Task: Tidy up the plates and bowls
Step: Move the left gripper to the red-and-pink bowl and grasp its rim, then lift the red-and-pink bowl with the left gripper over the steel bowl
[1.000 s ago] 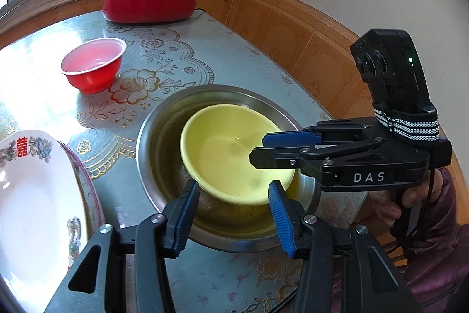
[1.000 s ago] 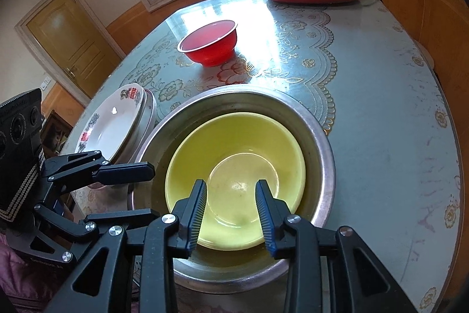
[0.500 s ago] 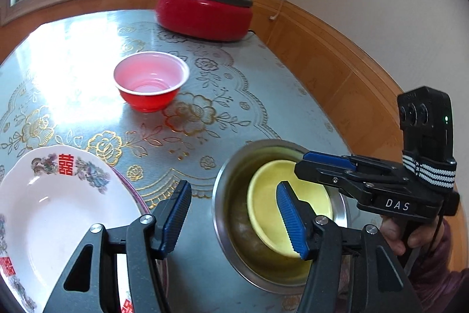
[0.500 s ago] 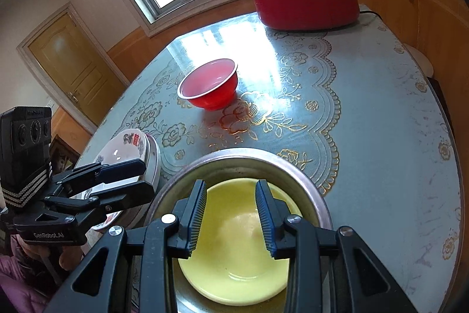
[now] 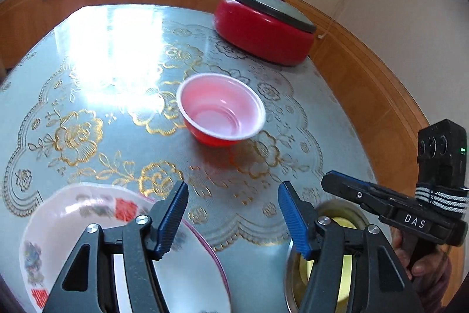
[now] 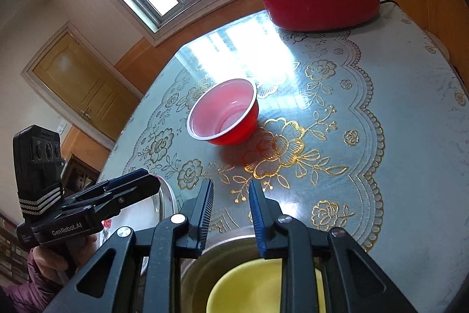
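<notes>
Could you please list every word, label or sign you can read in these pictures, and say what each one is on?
"DAS": on the side of the right gripper, seen from the left wrist.
"GenRobot.AI": on the side of the left gripper, seen from the right wrist.
Red characters on the white plate: too blurred to read.

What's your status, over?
Left claw open, empty. Right claw open, empty. Red bowl upright, untouched on table. Nothing in the way.

From each wrist we look steeply down across the table (image 5: 117, 55); both views share the red bowl (image 5: 221, 113) (image 6: 224, 115) mid-frame and red pot (image 5: 263, 25) (image 6: 319, 0) upper right.
</notes>
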{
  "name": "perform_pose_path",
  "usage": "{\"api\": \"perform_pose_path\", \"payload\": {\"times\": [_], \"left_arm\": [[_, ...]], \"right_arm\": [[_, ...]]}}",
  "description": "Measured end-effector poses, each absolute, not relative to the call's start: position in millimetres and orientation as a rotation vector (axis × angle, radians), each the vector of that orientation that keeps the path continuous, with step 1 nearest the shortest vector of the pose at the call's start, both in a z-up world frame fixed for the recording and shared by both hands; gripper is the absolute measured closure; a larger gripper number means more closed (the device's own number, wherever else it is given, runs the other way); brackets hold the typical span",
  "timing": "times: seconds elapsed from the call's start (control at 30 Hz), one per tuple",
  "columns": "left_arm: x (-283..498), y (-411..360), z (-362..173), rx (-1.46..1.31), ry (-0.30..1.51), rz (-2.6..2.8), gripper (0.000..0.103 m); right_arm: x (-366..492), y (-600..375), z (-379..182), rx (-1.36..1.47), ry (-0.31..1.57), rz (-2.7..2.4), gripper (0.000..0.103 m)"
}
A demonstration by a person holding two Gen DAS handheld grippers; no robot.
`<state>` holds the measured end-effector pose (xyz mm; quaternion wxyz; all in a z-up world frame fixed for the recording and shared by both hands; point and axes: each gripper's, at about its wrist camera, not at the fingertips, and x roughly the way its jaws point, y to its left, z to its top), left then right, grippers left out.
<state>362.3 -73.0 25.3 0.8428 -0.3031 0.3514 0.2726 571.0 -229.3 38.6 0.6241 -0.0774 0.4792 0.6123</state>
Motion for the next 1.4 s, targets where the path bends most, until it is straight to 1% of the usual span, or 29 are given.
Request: {"api": "perform_pose_path", "payload": {"times": [0.03, 0.07, 0.1, 0.43, 0.47, 0.5, 0.63, 0.67, 0.7, 0.73, 0.77, 1.07, 1.4], "left_arm": [[364.2, -66.7, 25.4, -0.644, 0.741, 0.589, 0.044], [366.1, -60.4, 25.0, -0.652, 0.742, 0.591, 0.051], [368.4, -54.4, 24.1, -0.657, 0.745, 0.596, 0.053], [394.4, 3.4, 7.8, -0.736, 0.735, 0.627, 0.053], [398.1, 7.3, 5.4, -0.736, 0.742, 0.635, 0.056], [401.8, 10.4, 3.4, -0.735, 0.75, 0.64, 0.062], [415.2, 17.3, -4.9, -0.73, 0.757, 0.633, 0.067], [416.9, 17.9, -7.9, -0.728, 0.764, 0.632, 0.074], [419.9, 19.7, -11.8, -0.732, 0.778, 0.632, 0.081], [421.8, 20.7, -14.5, -0.737, 0.789, 0.635, 0.083], [420.2, 18.8, -14.5, -0.734, 0.787, 0.635, 0.086], [394.7, -20.5, 13.2, -0.635, 0.729, 0.583, 0.086], [374.1, -96.0, 36.7, -0.512, 0.7, 0.497, 0.085]], "right_arm": [[572.2, -223.4, 38.2, -0.169, 1.108, 1.402, 0.079], [573.5, -217.1, 37.8, -0.165, 1.112, 1.398, 0.079], [574.8, -210.9, 37.8, -0.161, 1.115, 1.392, 0.079], [598.3, -154.0, 20.5, -0.079, 1.205, 1.257, 0.077], [599.3, -149.1, 17.9, -0.078, 1.213, 1.25, 0.077], [600.5, -144.7, 16.3, -0.077, 1.219, 1.243, 0.077], [602.0, -127.7, 7.7, -0.08, 1.233, 1.22, 0.077], [601.4, -123.5, 5.3, -0.087, 1.233, 1.221, 0.077], [599.8, -119.9, 2.5, -0.102, 1.231, 1.224, 0.081], [597.2, -117.3, 0.1, -0.124, 1.232, 1.223, 0.089], [594.3, -117.3, -0.8, -0.142, 1.226, 1.223, 0.09], [584.3, -149.8, 21.4, -0.133, 1.176, 1.291, 0.091], [568.8, -213.9, 44.1, -0.137, 1.082, 1.306, 0.091]]}}
